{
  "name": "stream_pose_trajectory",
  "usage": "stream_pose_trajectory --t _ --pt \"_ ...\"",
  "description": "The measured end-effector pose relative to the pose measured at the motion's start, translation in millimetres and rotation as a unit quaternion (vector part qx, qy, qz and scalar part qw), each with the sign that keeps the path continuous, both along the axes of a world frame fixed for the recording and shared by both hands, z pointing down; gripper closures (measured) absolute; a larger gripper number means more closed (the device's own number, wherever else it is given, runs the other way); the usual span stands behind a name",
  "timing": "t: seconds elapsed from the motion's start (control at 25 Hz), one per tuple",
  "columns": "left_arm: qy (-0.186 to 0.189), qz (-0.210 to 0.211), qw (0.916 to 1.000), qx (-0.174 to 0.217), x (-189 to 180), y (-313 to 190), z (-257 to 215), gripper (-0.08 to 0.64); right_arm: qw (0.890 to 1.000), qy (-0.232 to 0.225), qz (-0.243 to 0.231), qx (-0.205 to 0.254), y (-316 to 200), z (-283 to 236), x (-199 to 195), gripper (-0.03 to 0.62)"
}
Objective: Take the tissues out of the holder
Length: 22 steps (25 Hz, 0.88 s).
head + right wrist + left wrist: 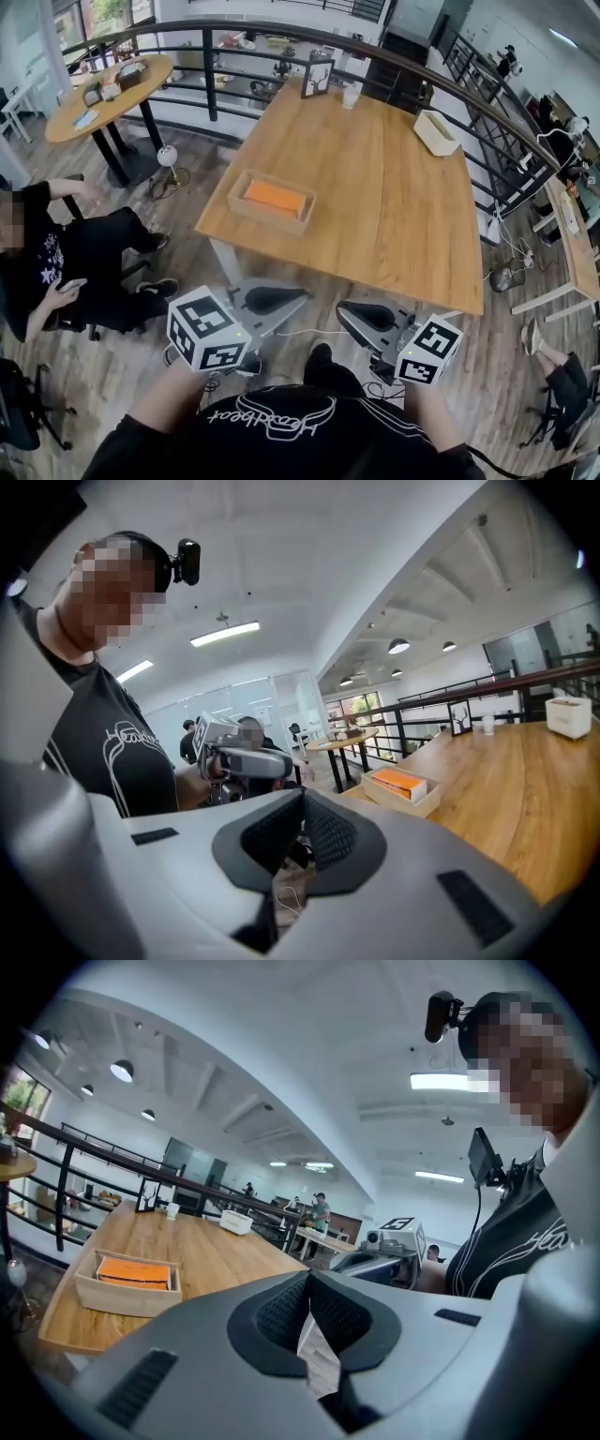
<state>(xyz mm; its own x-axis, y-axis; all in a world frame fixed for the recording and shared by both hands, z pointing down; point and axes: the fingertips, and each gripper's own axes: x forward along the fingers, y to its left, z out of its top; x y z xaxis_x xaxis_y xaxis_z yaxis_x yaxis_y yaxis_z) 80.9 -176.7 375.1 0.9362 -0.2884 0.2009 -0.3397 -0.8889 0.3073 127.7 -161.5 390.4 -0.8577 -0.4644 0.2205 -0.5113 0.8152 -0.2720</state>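
Observation:
An orange tissue pack [274,198] lies in a shallow wooden holder [246,210] near the front left of the long wooden table [394,216]. Both grippers hang close to my body, short of the table's near edge and well apart from the holder. My left gripper [300,298] and right gripper [343,312] point at each other, both shut and empty. In the left gripper view the jaws of the left gripper [309,1279] meet, with the holder [112,1296] and tissue pack [136,1271] off to the left. In the right gripper view the right gripper [302,801] is shut, with the holder [405,803] to its right.
A white box [436,132], a picture frame [317,77] and a cup [351,95] stand at the table's far end. A curved railing [281,33] runs behind. A seated person [56,258] is on the left, near a round table [112,89]. Cables lie on the floor.

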Motion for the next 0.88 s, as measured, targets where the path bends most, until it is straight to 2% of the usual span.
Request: stream_pose_trajectory --t 0.28,0.48,0.72,0.88 --pt "-0.002 -0.032 0.9995 -0.004 -21 -16 7 0.548 0.999 0.008 -0.042 -0.001 -22 7 -22 0.574" --pt "0.01 -0.057 0.9982 -0.013 -30 -38 8 0.548 0.998 0.026 -0.06 -0.025 -50 29 -26 0.574" --pt "-0.006 -0.073 0.9969 -0.031 -28 -67 30 0.548 0.996 0.008 -0.073 -0.041 -87 43 -25 0.574" --pt "-0.012 -0.078 0.9961 -0.039 -21 -101 34 0.548 0.996 0.015 -0.083 -0.04 -123 45 -17 0.574"
